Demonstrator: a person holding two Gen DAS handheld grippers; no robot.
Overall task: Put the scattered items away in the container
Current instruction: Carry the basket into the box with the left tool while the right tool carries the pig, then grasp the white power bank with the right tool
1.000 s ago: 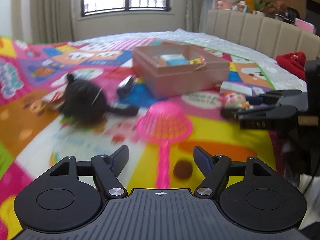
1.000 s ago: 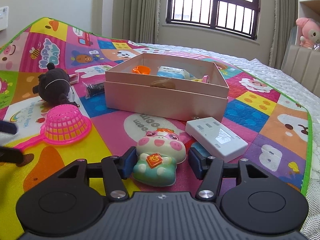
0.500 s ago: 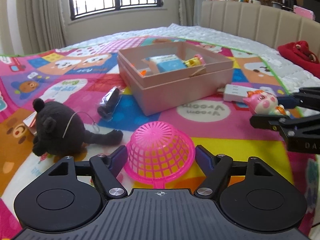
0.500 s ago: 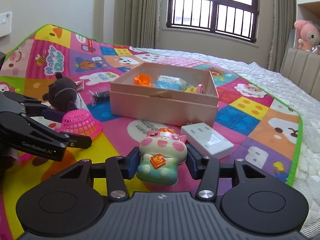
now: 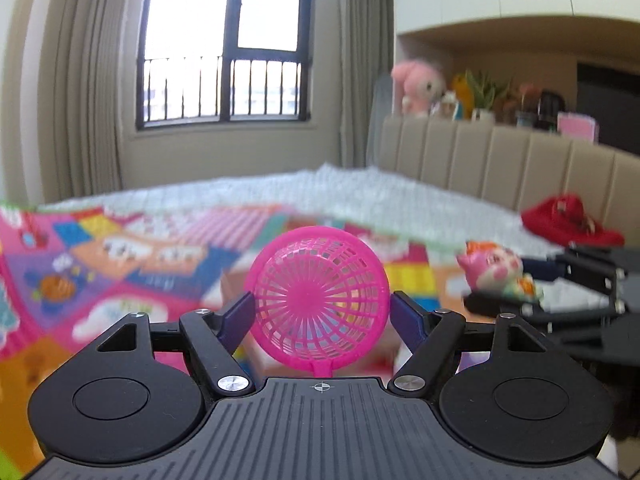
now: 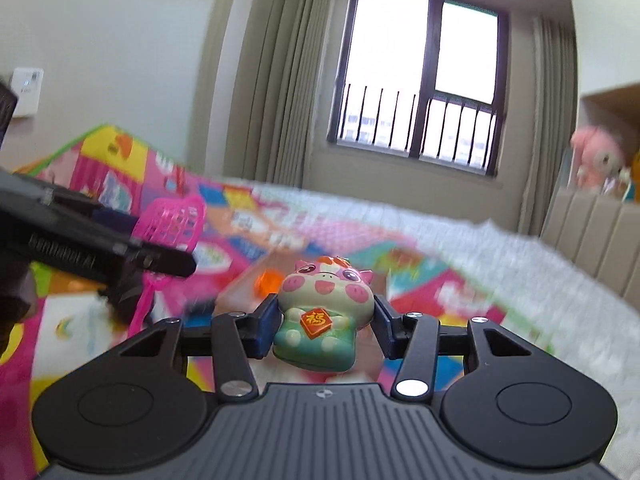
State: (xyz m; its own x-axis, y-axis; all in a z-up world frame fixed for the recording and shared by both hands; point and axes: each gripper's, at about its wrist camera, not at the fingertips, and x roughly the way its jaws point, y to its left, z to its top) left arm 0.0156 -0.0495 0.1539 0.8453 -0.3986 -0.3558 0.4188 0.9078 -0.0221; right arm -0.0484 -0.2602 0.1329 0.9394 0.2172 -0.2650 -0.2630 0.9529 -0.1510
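Observation:
My left gripper (image 5: 319, 312) is shut on the pink plastic strainer (image 5: 318, 298) and holds it in the air, its dome facing the camera. My right gripper (image 6: 325, 320) is shut on the pink and green pig toy (image 6: 322, 312), also lifted. The pink box (image 5: 234, 292) lies blurred behind the strainer; its near edge shows behind the pig toy in the right wrist view (image 6: 244, 284), with an orange item inside. The right gripper with the pig toy (image 5: 496, 274) shows at the right of the left wrist view. The left gripper with the strainer (image 6: 172, 220) shows at the left of the right wrist view.
A colourful play mat (image 5: 80, 272) covers the bed, with a white quilt (image 5: 360, 196) beyond it. A beige headboard (image 5: 500, 160) carries plush toys on the right. A red item (image 5: 568, 220) lies by the headboard. A window (image 6: 420, 80) is straight ahead.
Both grippers have lifted off the mat and tilted up with their items. The strainer, which lay on the mat between the left fingers, is now gripped and raised. The pig toy has risen too.

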